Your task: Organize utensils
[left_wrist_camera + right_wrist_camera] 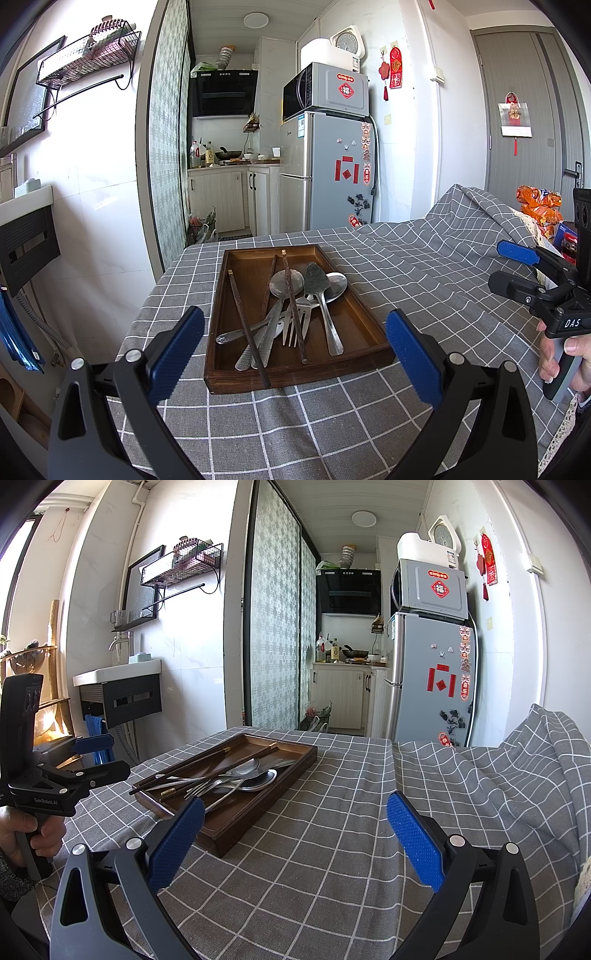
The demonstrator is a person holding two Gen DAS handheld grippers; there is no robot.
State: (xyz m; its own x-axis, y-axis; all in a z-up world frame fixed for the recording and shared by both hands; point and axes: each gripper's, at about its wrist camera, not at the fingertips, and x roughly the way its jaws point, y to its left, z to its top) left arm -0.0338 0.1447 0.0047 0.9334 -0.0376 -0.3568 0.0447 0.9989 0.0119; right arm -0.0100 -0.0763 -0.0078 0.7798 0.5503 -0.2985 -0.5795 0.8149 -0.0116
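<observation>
Both hand-held grippers, left (pixel 295 354) and right (pixel 295 834), gape empty before the lengthwise tray (pixel 364 314) of jumbled utensils (pixel 291 306)

Right gripper (pixel 295 819) jaws spread wide beside the wooden tray (pixel 258 812) of utensils (pixel 229 779).

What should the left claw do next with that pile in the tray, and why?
Probably ease the left claw forward and down onto the chopstick whose near end juts over the wooden tray's rim. Both claws are open and empty, and that chopstick lies on top of the tangled forks and spoons, so it looks easiest to lift first.
</observation>
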